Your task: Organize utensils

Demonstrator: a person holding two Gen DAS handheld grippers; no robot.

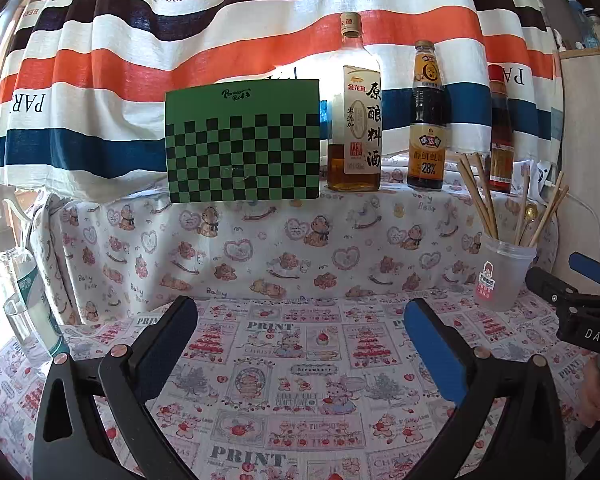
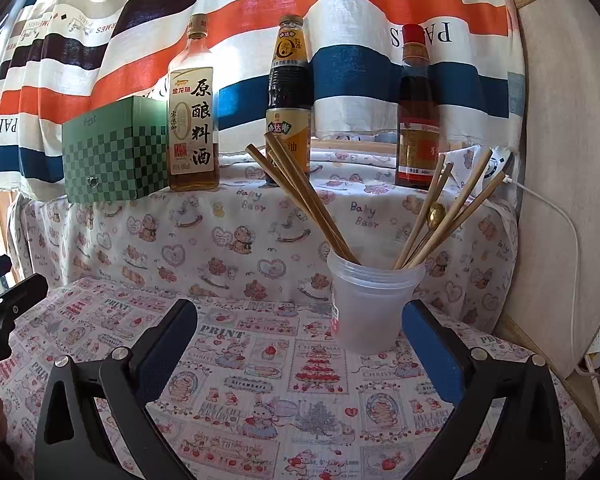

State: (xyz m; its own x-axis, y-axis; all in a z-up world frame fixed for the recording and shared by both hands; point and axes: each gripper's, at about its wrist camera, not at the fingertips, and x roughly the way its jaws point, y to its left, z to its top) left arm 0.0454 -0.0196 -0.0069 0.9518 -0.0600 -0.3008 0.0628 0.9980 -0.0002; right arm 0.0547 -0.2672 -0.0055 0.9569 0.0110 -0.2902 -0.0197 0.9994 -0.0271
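Observation:
A translucent plastic cup (image 2: pixel 370 312) stands on the patterned tablecloth and holds several wooden chopsticks (image 2: pixel 300 196) and a gold spoon (image 2: pixel 436 214). The cup also shows in the left wrist view (image 1: pixel 500 276) at the right. My right gripper (image 2: pixel 300 316) is open and empty, its right finger just beside the cup's base. My left gripper (image 1: pixel 300 316) is open and empty over bare cloth, well left of the cup. The right gripper shows at the right edge of the left wrist view (image 1: pixel 580 304).
A green checkered box (image 1: pixel 242 144) and three sauce bottles (image 1: pixel 354 120) (image 1: pixel 428 128) (image 1: pixel 500 132) stand on the raised ledge behind. A spray bottle (image 1: pixel 20 280) stands at the far left. A striped curtain hangs behind. A padded board (image 2: pixel 560 180) leans at the right.

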